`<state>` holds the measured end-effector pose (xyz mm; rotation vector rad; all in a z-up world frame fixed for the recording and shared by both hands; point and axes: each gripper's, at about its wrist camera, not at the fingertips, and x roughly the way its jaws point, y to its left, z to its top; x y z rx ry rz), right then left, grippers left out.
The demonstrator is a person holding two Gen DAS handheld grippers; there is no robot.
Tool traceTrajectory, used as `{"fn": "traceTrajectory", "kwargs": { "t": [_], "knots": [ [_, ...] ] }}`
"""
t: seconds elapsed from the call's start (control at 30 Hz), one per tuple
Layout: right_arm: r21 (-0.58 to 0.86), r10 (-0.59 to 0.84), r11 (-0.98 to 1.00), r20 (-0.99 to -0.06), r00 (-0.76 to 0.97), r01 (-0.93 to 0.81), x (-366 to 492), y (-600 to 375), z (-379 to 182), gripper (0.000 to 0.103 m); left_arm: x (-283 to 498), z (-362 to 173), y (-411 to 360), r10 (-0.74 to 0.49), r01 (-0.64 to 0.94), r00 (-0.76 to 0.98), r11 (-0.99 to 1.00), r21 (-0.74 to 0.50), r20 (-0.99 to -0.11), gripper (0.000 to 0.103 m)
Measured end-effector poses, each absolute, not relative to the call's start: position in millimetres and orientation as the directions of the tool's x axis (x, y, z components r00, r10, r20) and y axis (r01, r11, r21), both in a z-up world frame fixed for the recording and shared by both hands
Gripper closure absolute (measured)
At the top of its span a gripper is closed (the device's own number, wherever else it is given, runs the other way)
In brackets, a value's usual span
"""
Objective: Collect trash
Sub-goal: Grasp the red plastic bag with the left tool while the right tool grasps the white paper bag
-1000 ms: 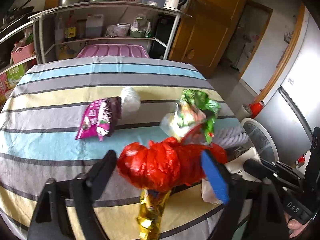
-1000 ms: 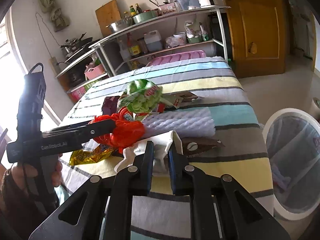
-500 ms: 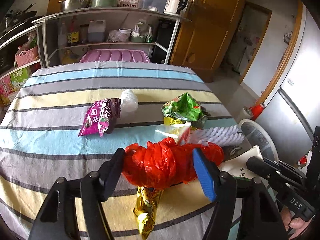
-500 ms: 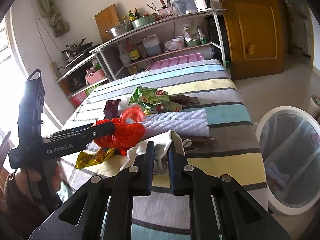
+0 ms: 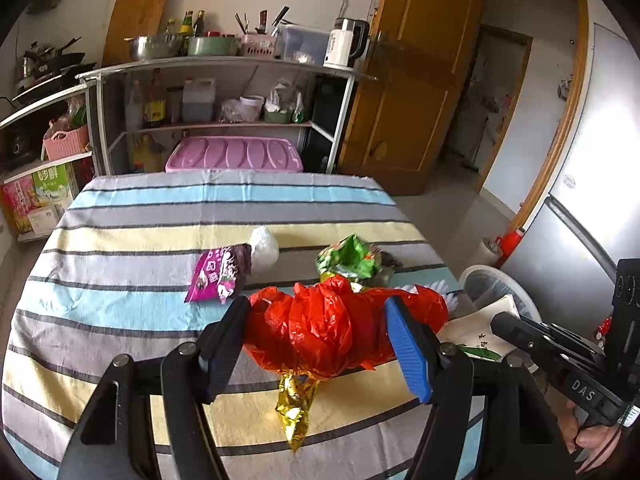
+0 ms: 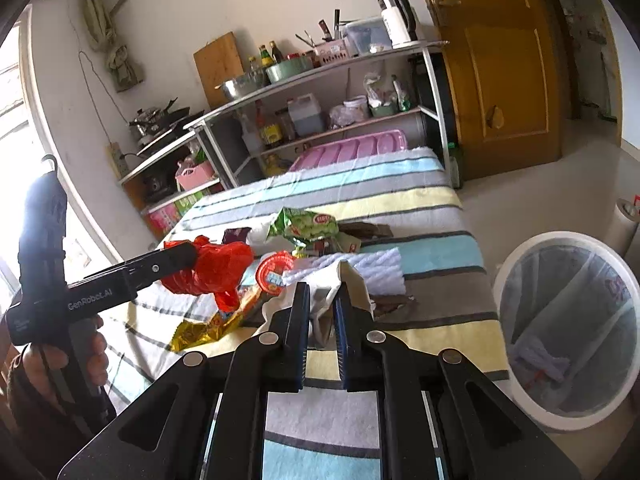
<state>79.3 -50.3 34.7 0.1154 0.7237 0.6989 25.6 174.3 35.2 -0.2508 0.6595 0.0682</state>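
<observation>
My left gripper is shut on a crumpled red plastic bag and holds it above the striped table; the bag also shows in the right wrist view. My right gripper is shut on a white cloth bag at the table's near right edge. On the table lie a gold foil wrapper, a purple snack packet, a white crumpled wad, a green snack bag, white foam wrap and a red lid.
A white bin with a clear liner stands on the floor right of the table. A metal shelf rack and a pink lid stand behind the table. A wooden door is at the back right.
My left gripper has risen with the red bag, lifting it off the other trash. The green snack bag has settled back on the table. My right gripper has lifted slightly with the cloth bag.
</observation>
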Motion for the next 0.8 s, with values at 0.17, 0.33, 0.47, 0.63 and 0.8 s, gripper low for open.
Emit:
{"fn": "traceTrajectory", "kwargs": {
  "t": [0.17, 0.33, 0.47, 0.63, 0.8],
  "knots": [
    [0.328, 0.616, 0.779, -0.56, 0.554, -0.534, 78, -57, 40, 0.091, 26, 41, 172, -0.043, -0.123, 0.793, 0.966, -0.229, -0.608, 0.032],
    [0.334, 0.618, 0.778, -0.562, 0.55, -0.532, 75, -60, 37, 0.091, 25, 31, 173, -0.067, -0.13, 0.774, 0.956, -0.262, -0.63, 0.032],
    [0.34, 0.612, 0.786, -0.552, 0.567, -0.517, 75, -69, 41, 0.091, 24, 32, 164, -0.091, -0.104, 0.777, 0.957, -0.27, -0.623, 0.032],
    [0.332, 0.585, 0.81, -0.531, 0.614, -0.484, 74, -90, 52, 0.091, 30, 41, 146, -0.1, -0.068, 0.786, 0.967, -0.246, -0.61, 0.032],
    [0.32, 0.529, 0.849, -0.522, 0.669, -0.421, 75, -121, 58, 0.091, 44, 49, 118, -0.143, -0.003, 0.789, 0.972, -0.236, -0.597, 0.032]
  ]
}}
